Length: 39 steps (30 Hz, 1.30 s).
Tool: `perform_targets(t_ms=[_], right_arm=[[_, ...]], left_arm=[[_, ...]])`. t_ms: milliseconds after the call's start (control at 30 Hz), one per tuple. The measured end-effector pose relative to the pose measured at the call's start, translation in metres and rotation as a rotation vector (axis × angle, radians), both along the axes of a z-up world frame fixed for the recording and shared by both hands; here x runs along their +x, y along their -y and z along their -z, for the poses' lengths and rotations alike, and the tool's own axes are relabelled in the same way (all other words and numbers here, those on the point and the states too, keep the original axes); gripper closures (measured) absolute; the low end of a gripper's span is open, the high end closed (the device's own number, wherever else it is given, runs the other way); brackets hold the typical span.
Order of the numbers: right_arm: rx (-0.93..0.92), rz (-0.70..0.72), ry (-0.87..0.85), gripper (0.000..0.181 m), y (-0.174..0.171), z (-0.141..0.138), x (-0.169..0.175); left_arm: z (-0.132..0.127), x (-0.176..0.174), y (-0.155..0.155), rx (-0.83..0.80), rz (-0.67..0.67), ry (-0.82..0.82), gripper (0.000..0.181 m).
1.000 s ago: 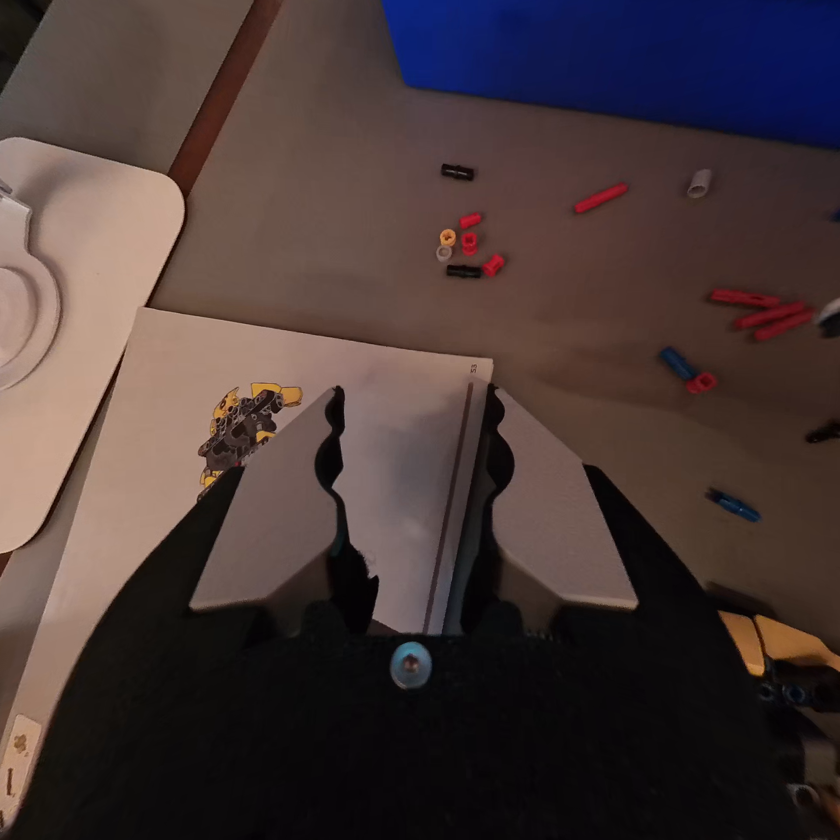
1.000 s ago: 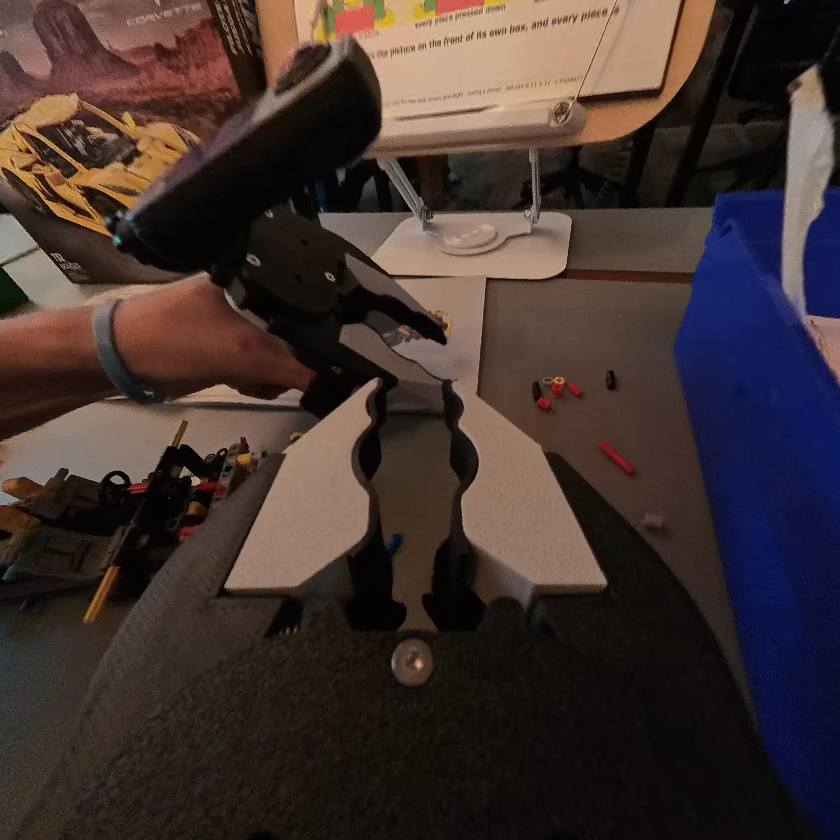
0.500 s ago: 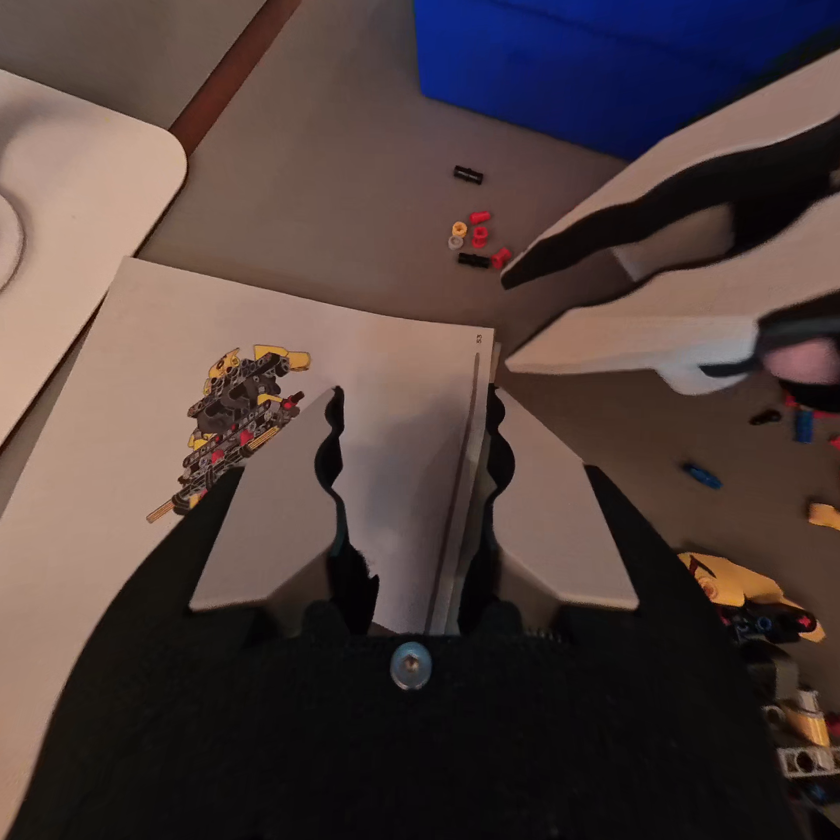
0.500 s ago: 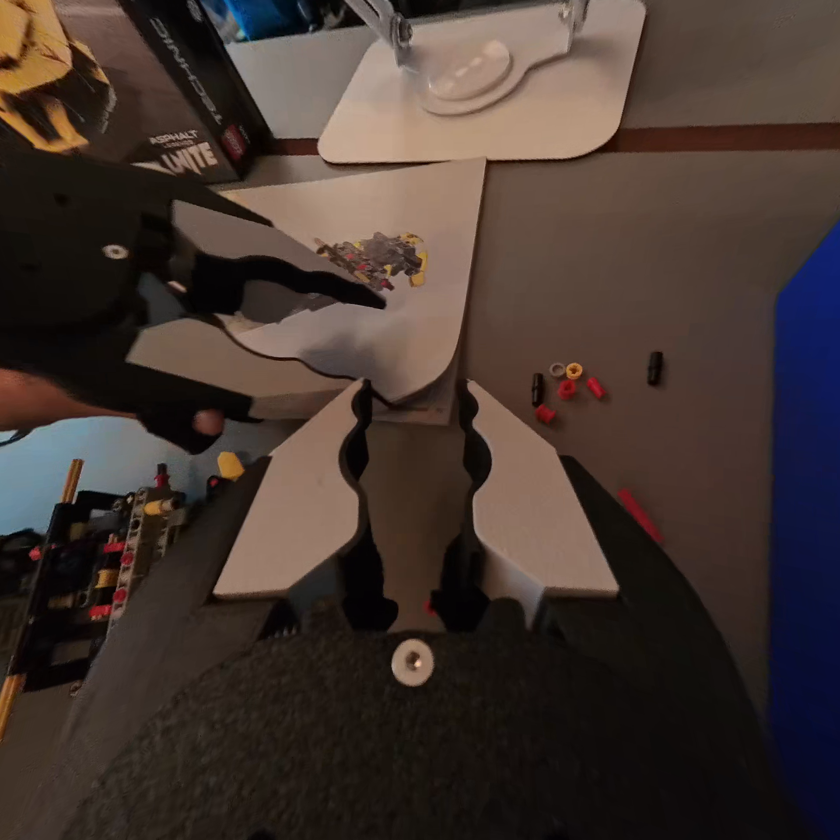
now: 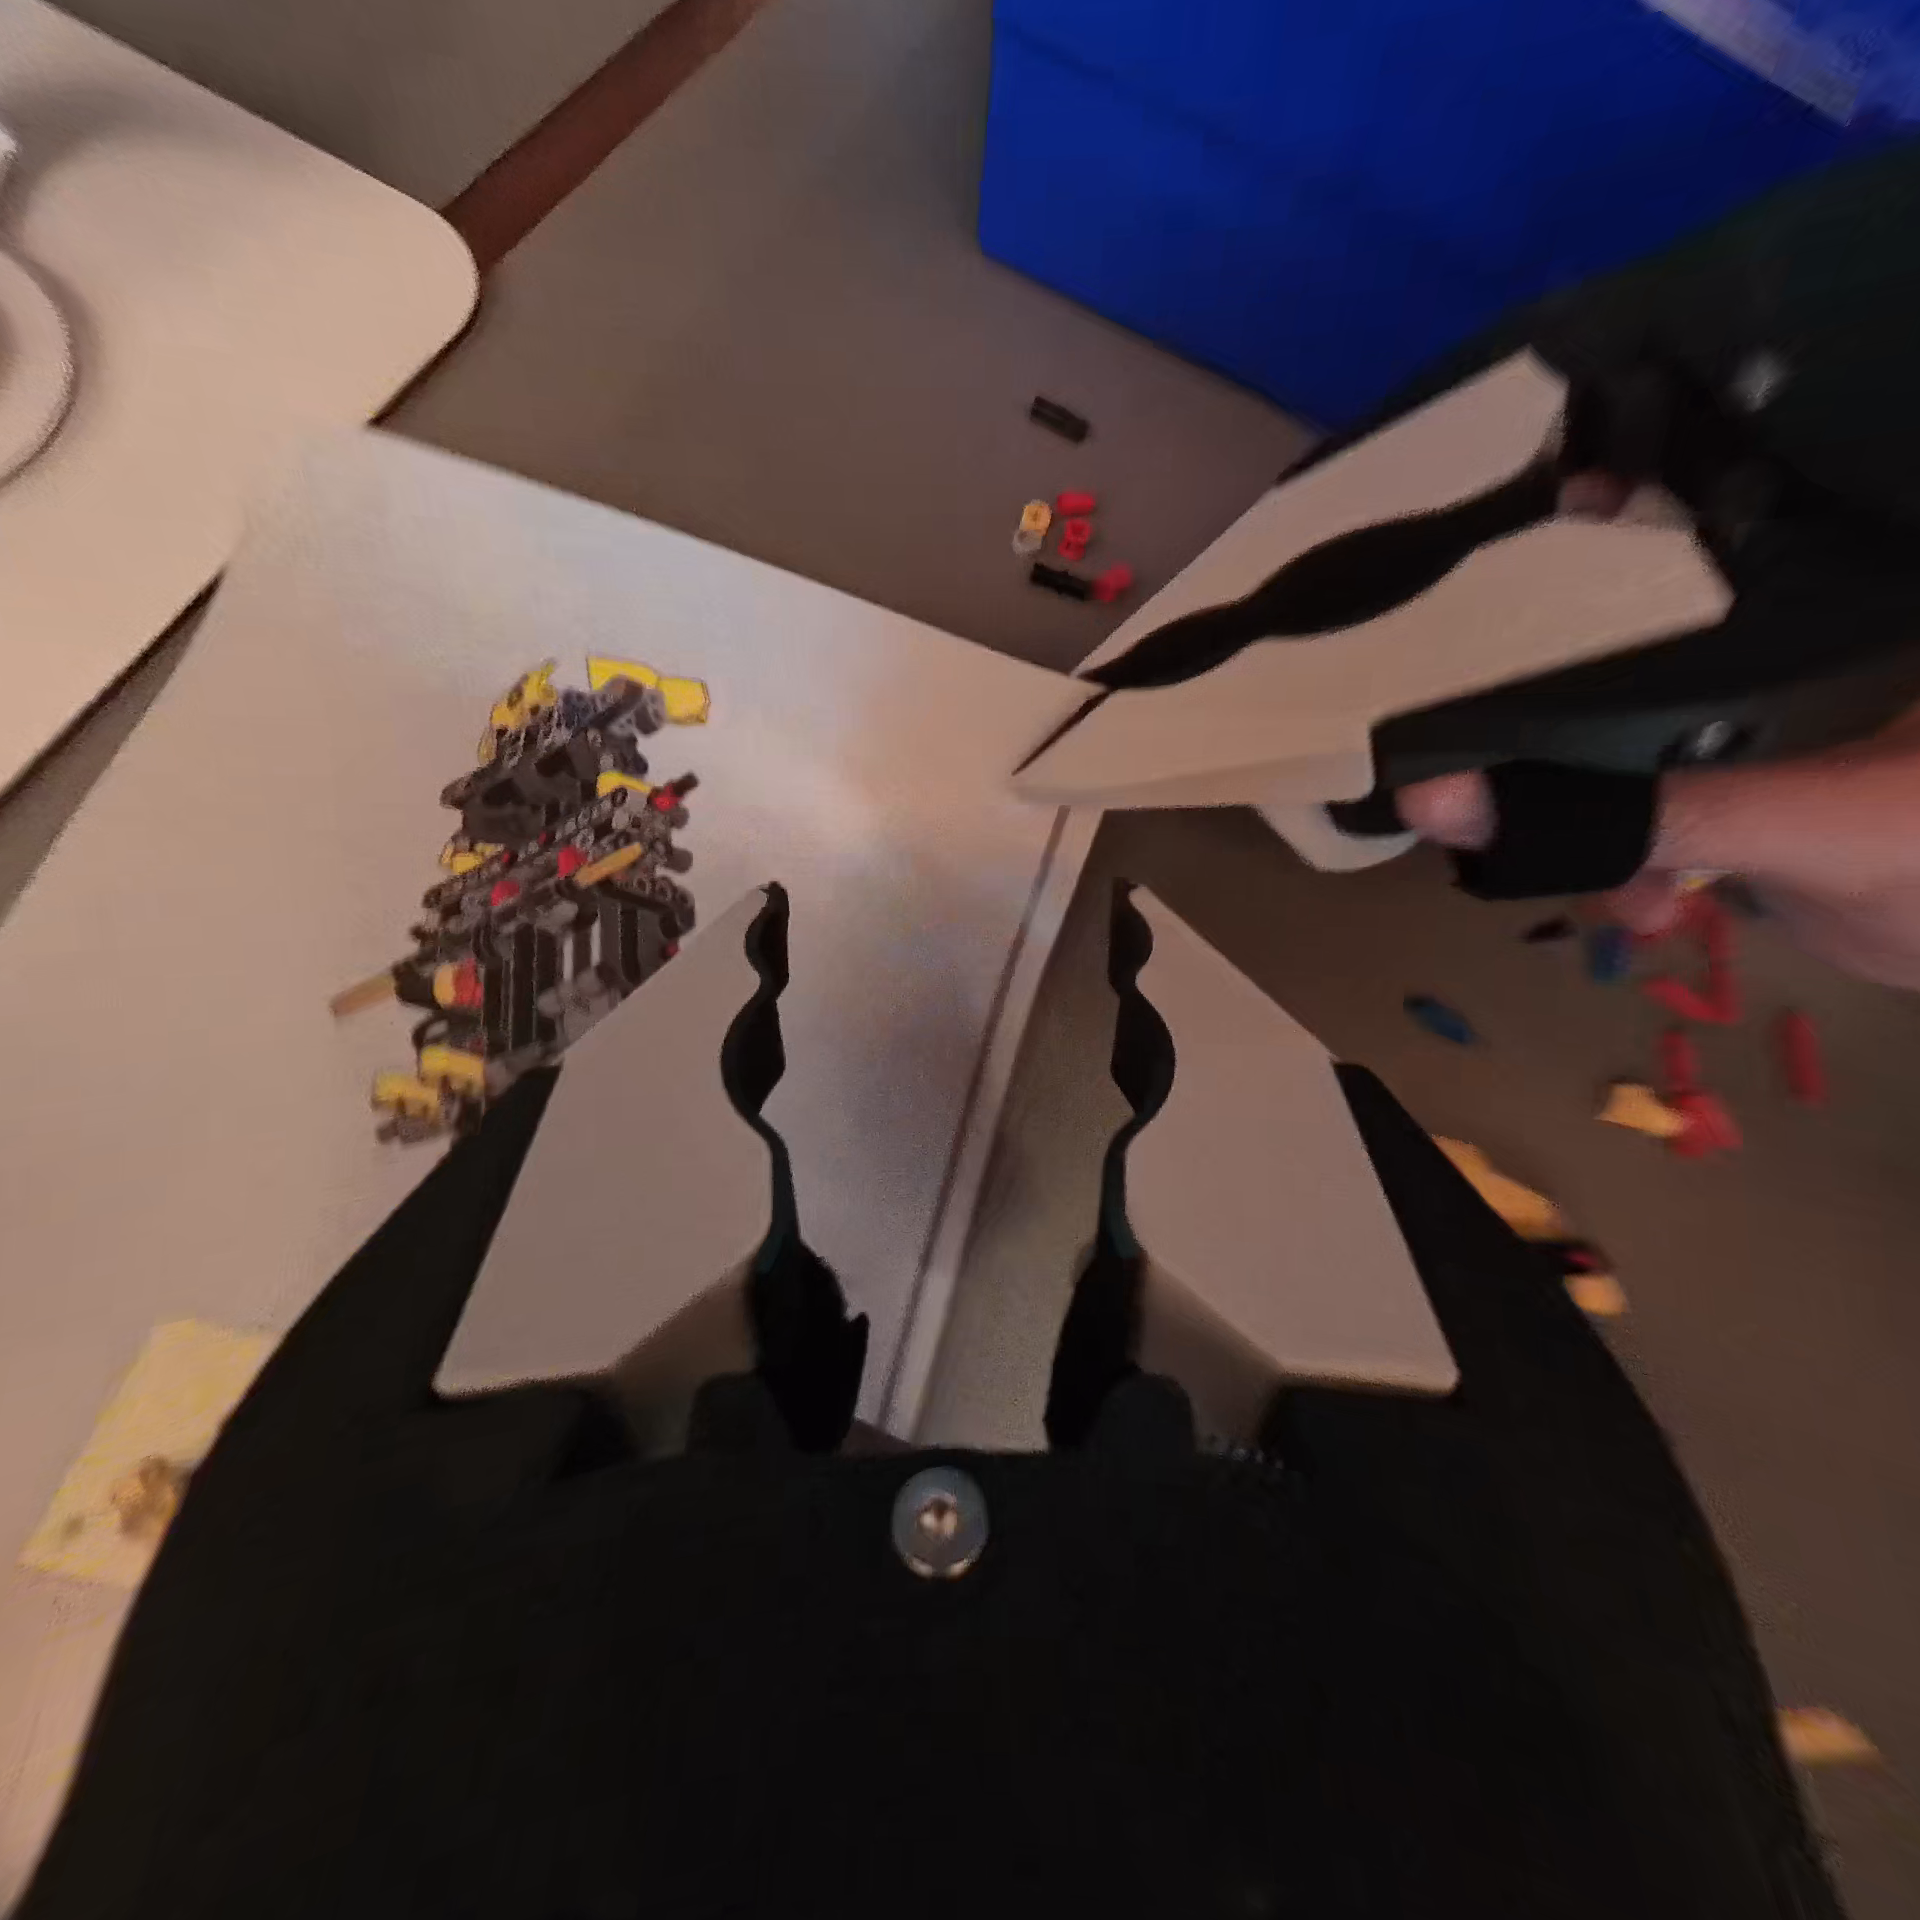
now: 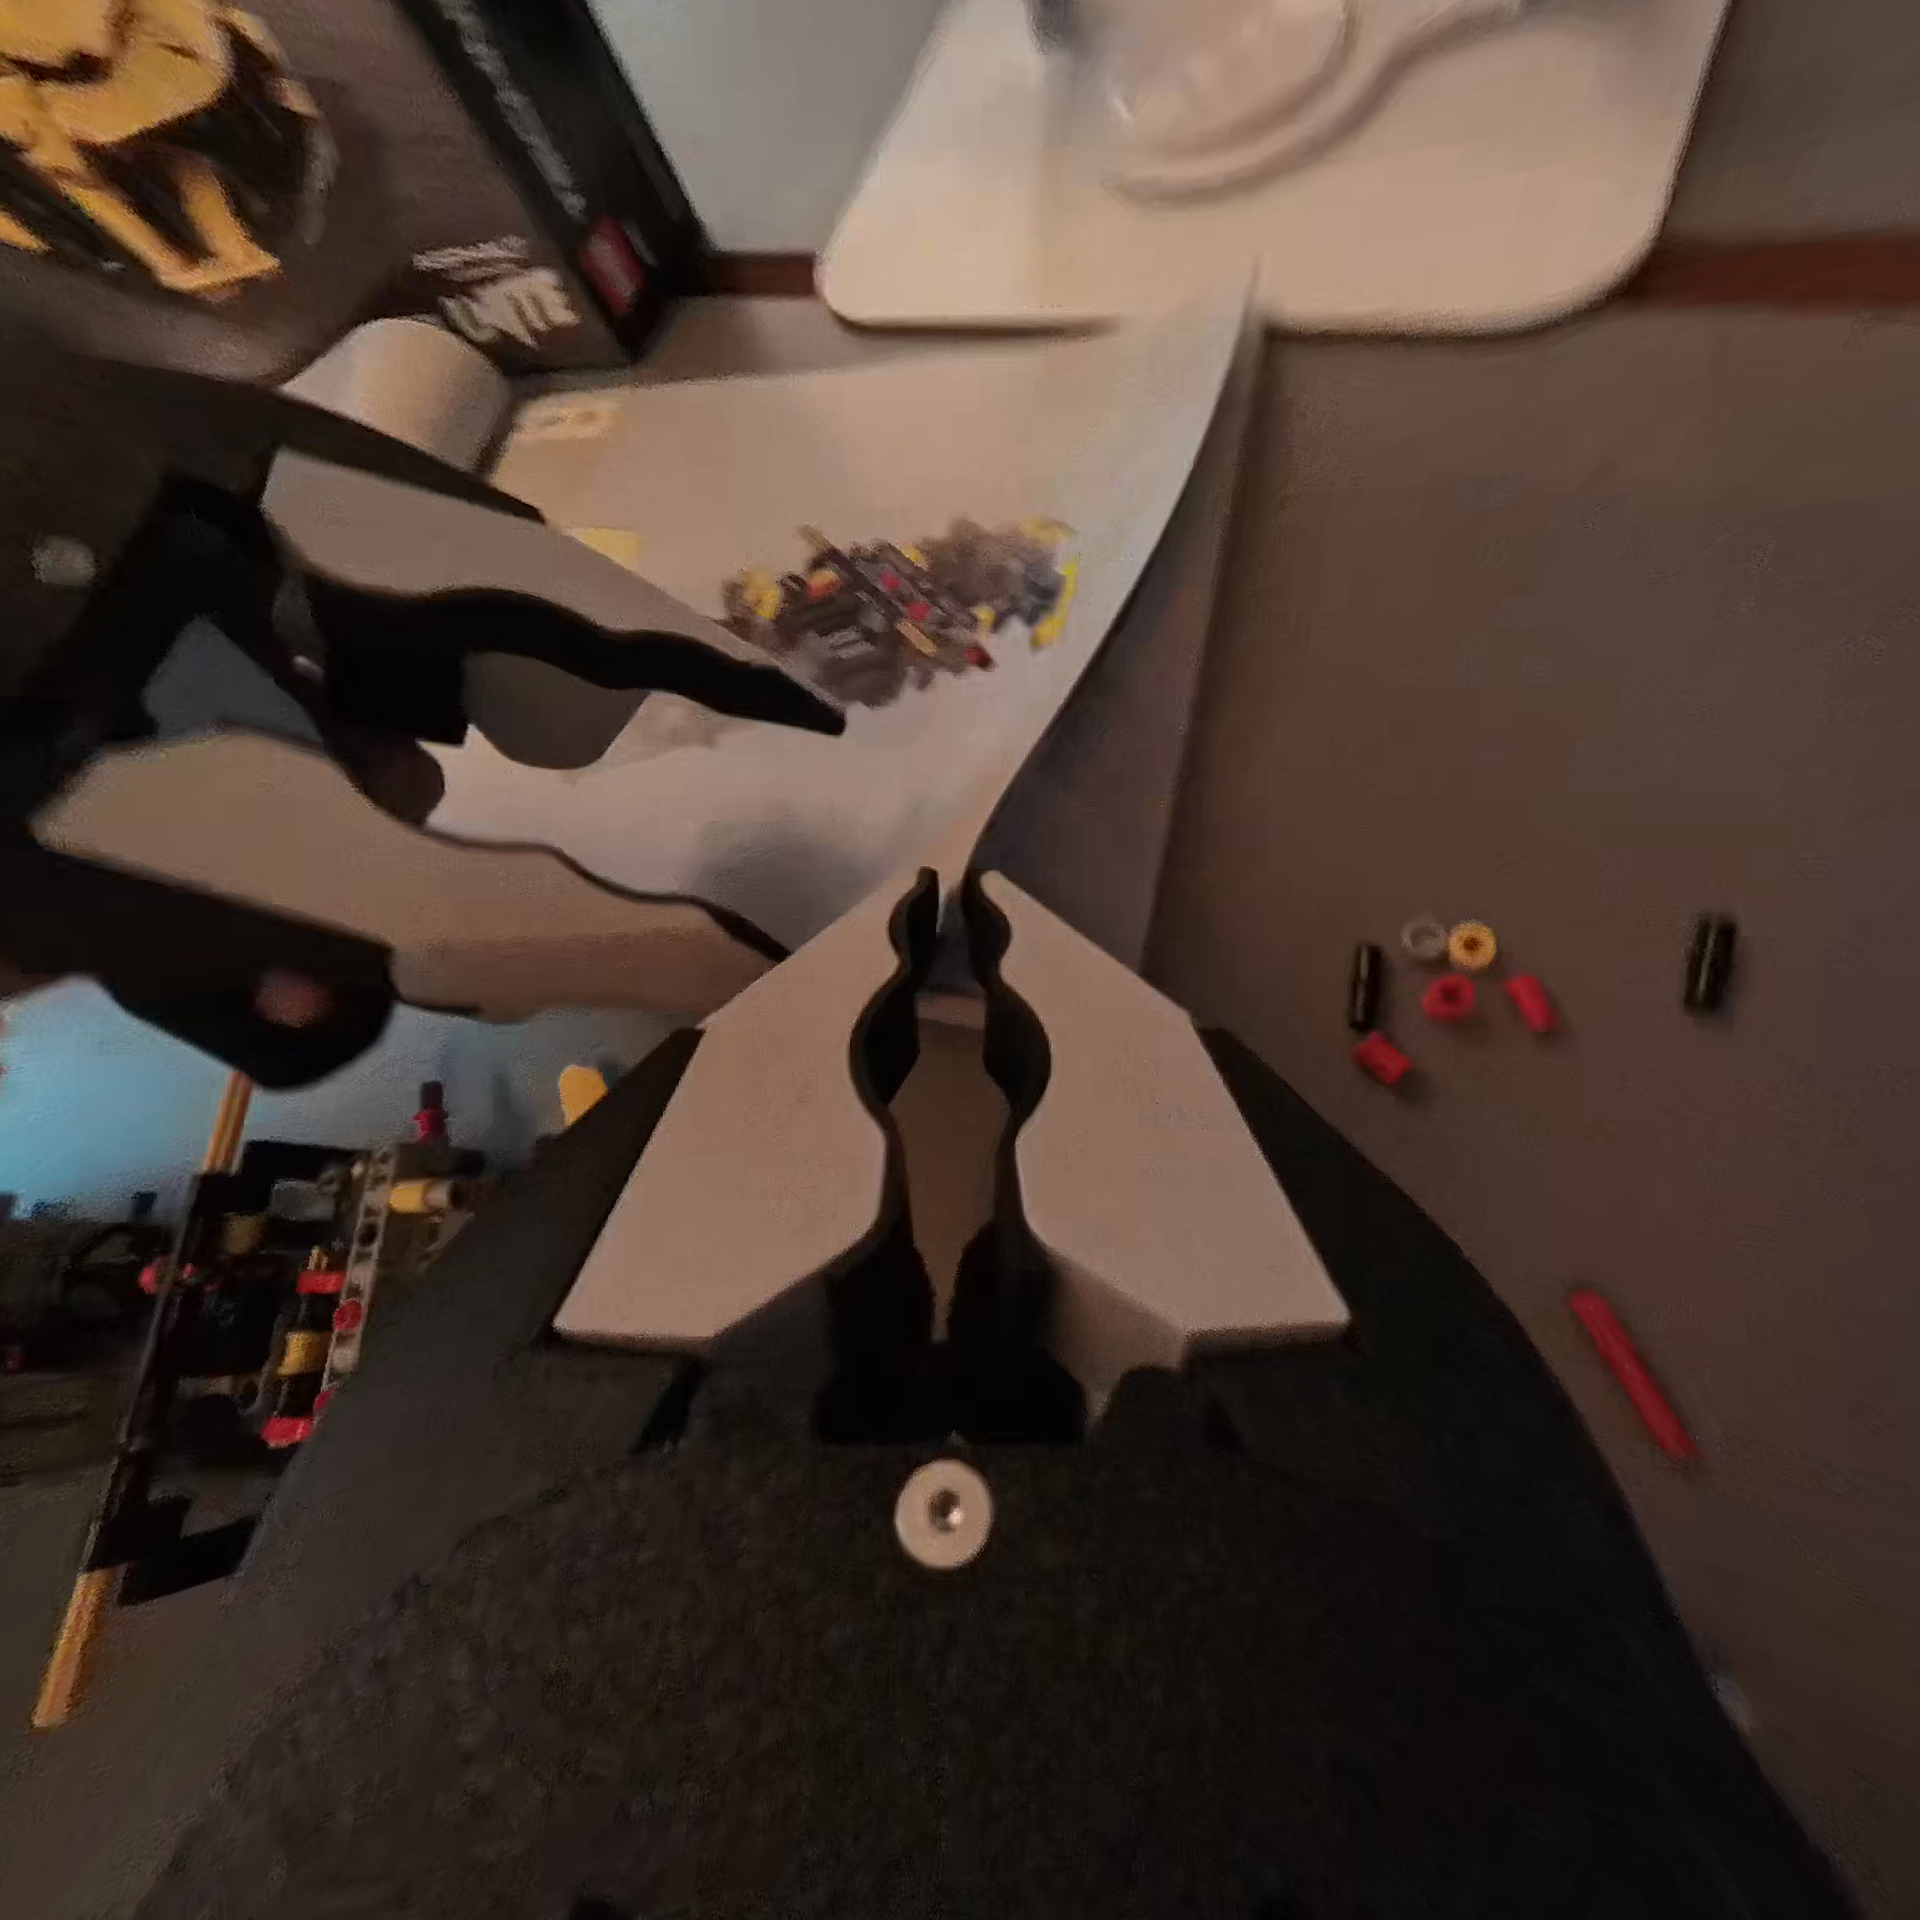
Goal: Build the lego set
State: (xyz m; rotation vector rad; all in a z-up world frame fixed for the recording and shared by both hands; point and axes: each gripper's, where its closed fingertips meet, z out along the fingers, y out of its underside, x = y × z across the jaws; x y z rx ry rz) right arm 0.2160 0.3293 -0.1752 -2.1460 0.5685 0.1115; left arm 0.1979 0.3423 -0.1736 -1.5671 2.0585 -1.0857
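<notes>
Lego manual page (image 6: 862, 790) corner pinched by right gripper (image 6: 948, 896), left gripper (image 5: 940, 914) gaping above it; could easily tear if yanked.

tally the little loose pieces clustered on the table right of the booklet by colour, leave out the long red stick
red pieces: 3
black pins: 2
yellow ring: 1
grey ring: 1
total: 7
</notes>
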Motion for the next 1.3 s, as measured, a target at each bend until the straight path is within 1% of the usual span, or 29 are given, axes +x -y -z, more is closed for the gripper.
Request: perform_targets(t_ms=[33, 100, 167, 233, 267, 300, 333, 367, 400, 467, 500, 533, 567, 600, 667, 700, 767, 800, 967, 1167, 1300], right_arm=[[0.015, -0.028, 0.078, 0.178, -0.003, -0.009, -0.005], [0.036, -0.114, 0.234, 0.18, -0.012, -0.027, -0.025], [0.009, -0.189, 0.408, 0.181, -0.021, -0.037, -0.045], [-0.045, -0.269, 0.565, 0.181, -0.031, -0.038, -0.065], [-0.064, -0.281, 0.614, 0.181, -0.036, -0.038, -0.07], [-0.067, -0.288, 0.631, 0.181, -0.04, -0.037, -0.075], [-0.062, -0.285, 0.616, 0.181, -0.042, -0.037, -0.079], [-0.056, -0.272, 0.571, 0.179, -0.043, -0.036, -0.08], [-0.033, -0.27, 0.486, 0.165, -0.043, -0.036, -0.084], [0.059, -0.286, 0.209, 0.121, -0.045, -0.045, -0.093], [0.118, -0.298, 0.068, 0.104, -0.048, -0.054, -0.093], [0.168, -0.307, -0.028, 0.098, -0.051, -0.061, -0.089], [0.19, -0.304, -0.066, 0.094, -0.057, -0.063, -0.08], [0.196, -0.305, -0.068, 0.092, -0.065, -0.06, -0.072], [0.137, -0.349, -0.096, 0.095, -0.081, -0.039, -0.065], [0.136, -0.388, -0.15, 0.098, -0.087, -0.035, -0.069], [0.173, -0.409, -0.242, 0.114, -0.095, -0.035, -0.071], [0.196, -0.414, -0.254, 0.117, -0.096, -0.037, -0.071], [0.239, -0.429, -0.297, 0.119, -0.088, -0.043, -0.069], [0.273, -0.465, -0.335, 0.121, -0.084, -0.045, -0.071], [0.306, -0.492, -0.354, 0.123, -0.083, -0.05, -0.073]], left_arm=[[-0.012, -0.005, -0.003, -0.091, -0.028, 0.002, 0.117], [-0.039, -0.014, -0.011, -0.324, -0.068, 0.009, 0.117], [-0.061, -0.017, -0.024, -0.558, -0.126, 0.012, 0.118], [-0.063, -0.017, -0.041, -0.673, -0.188, -0.006, 0.122], [-0.061, -0.019, -0.045, -0.707, -0.196, -0.015, 0.137], [-0.057, -0.021, -0.048, -0.723, -0.204, -0.026, 0.161], [-0.054, -0.023, -0.052, -0.731, -0.211, -0.025, 0.178], [-0.051, -0.026, -0.056, -0.748, -0.219, -0.023, 0.179], [-0.051, -0.027, -0.059, -0.776, -0.227, -0.012, 0.179], [-0.058, -0.032, -0.062, -0.854, -0.195, 0.022, 0.18], [-0.062, -0.034, -0.061, -0.891, -0.163, 0.033, 0.179], [-0.065, -0.036, -0.062, -0.914, -0.144, 0.043, 0.18], [-0.068, -0.038, -0.062, -0.929, -0.127, 0.056, 0.18], [-0.071, -0.04, -0.061, -0.94, -0.103, 0.068, 0.18], [-0.075, -0.041, -0.061, -0.955, -0.084, 0.085, 0.18], [-0.075, -0.042, -0.062, -0.954, -0.081, 0.088, 0.18], [-0.08, -0.044, -0.062, -0.974, -0.064, 0.11, 0.178], [-0.083, -0.045, -0.063, -0.985, -0.058, 0.117, 0.177], [-0.086, -0.053, -0.057, -0.966, 0.004, 0.142, 0.176], [-0.087, -0.054, -0.053, -0.928, 0.043, 0.158, 0.179], [-0.089, -0.057, -0.052, -0.943, 0.06, 0.165, 0.179]])
